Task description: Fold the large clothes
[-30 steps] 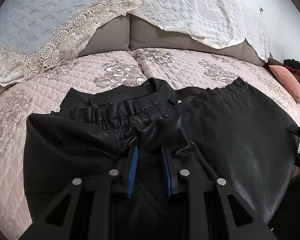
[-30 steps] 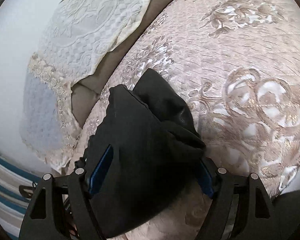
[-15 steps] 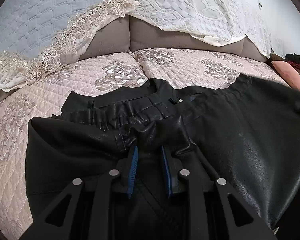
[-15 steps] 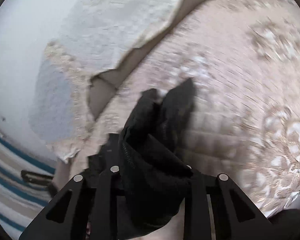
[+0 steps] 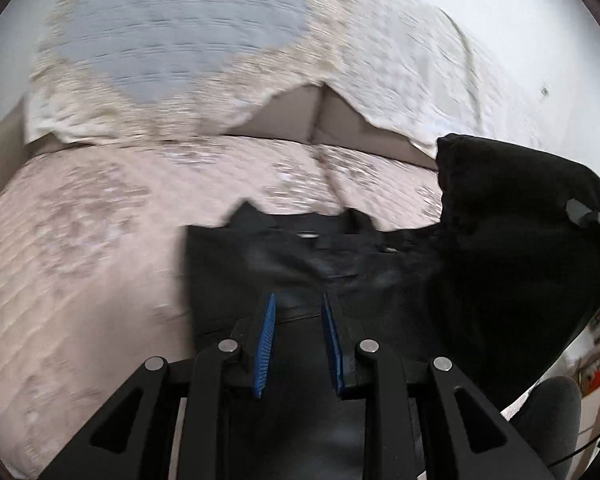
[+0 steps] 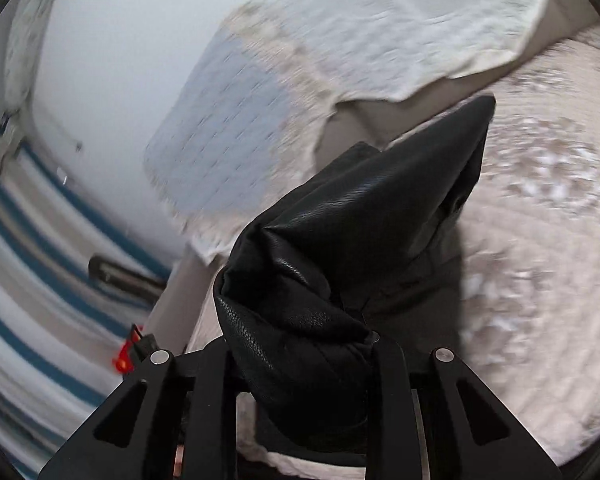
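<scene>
A black leather-look garment [image 5: 380, 272] lies on the pink quilted bed [image 5: 100, 240], blurred by motion. My left gripper [image 5: 298, 298] is shut on the garment's near edge, with dark fabric filling the gap between its blue pads [image 5: 266, 344]. At the right of this view a large fold of the garment [image 5: 500, 220] hangs raised above the bed. In the right wrist view my right gripper [image 6: 300, 336] is shut on a thick bunch of the garment [image 6: 340, 240]. The bunch rises to a point over the bed [image 6: 540, 240] and hides the gripper's pads.
A grey headboard [image 5: 292, 116] draped with cream lace covers [image 5: 180, 40] stands behind the bed. Beside the bed in the right wrist view are a white wall [image 6: 120, 40], blue-striped fabric [image 6: 28, 280] and a small red object [image 6: 122, 360]. A person's dark-clad leg [image 5: 548, 412] shows at lower right.
My right gripper closed on the garment's end and lifted it off the bed, rolling as it rose. My left gripper moved up and sideways with its grip unchanged, pulling the garment along.
</scene>
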The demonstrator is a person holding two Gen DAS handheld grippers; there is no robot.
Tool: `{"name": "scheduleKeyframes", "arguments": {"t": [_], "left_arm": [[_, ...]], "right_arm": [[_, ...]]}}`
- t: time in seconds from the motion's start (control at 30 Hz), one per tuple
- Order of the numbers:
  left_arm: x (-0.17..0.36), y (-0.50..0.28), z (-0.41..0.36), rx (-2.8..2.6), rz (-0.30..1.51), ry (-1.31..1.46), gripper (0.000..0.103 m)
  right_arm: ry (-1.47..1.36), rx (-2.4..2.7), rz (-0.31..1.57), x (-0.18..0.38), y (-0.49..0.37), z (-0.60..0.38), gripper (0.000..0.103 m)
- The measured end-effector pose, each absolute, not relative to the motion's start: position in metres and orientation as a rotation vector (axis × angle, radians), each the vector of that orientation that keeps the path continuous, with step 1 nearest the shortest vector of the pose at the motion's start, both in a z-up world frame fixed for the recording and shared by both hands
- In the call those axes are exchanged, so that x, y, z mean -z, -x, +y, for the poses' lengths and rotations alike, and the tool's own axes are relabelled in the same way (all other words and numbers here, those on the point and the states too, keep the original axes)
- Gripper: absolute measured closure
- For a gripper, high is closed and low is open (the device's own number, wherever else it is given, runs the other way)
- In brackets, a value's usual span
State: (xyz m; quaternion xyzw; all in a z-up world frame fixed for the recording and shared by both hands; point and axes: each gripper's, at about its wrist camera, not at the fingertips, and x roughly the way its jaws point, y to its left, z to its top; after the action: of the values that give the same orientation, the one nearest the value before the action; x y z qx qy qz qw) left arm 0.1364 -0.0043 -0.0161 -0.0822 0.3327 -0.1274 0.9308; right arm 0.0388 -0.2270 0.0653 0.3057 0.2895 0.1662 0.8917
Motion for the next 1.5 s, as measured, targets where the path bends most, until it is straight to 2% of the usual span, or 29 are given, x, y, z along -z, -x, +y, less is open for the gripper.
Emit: {"name": "scheduleKeyframes", "arguments": {"t": [0.2,0.4,0.57,0.63,0.73,0.77,0.83,1.1,1.2,1.5], "left_arm": [[0.034,-0.116,0.051,0.169,0.713,0.258,0.078],[0.05,-0.103,0.074,0.138,0.75,0.3,0.078],[0.048,-0.101,0.076,0.159,0.755,0.337,0.078],[0.039,-0.102,0.075,0.179,0.735,0.348,0.074],[0.021,-0.102,0.073,0.207,0.694,0.35,0.07],[0.016,-0.102,0.071,0.212,0.684,0.343,0.069],[0.005,-0.102,0.069,0.223,0.663,0.329,0.064],[-0.018,-0.109,0.049,0.287,0.643,0.294,0.057],[-0.02,-0.121,0.035,0.325,0.668,0.286,0.047],[-0.001,-0.179,-0.002,0.366,0.802,0.29,0.046]], "right_arm": [[-0.514,-0.458,0.708,-0.044,-0.063,-0.147,0.08],[-0.336,-0.497,0.877,0.018,-0.075,-0.081,0.079],[-0.281,-0.498,0.857,0.022,-0.071,-0.074,0.068],[-0.272,-0.517,0.853,0.018,-0.069,-0.072,0.057],[-0.259,-0.549,0.838,0.011,-0.062,-0.07,0.045],[-0.253,-0.561,0.831,0.007,-0.058,-0.069,0.044],[-0.248,-0.586,0.814,0.0,-0.05,-0.071,0.044],[-0.302,-0.622,0.739,-0.021,-0.024,-0.104,0.044],[-0.34,-0.593,0.714,-0.019,-0.017,-0.119,0.044],[-0.333,-0.538,0.776,0.003,-0.025,-0.13,0.044]]}}
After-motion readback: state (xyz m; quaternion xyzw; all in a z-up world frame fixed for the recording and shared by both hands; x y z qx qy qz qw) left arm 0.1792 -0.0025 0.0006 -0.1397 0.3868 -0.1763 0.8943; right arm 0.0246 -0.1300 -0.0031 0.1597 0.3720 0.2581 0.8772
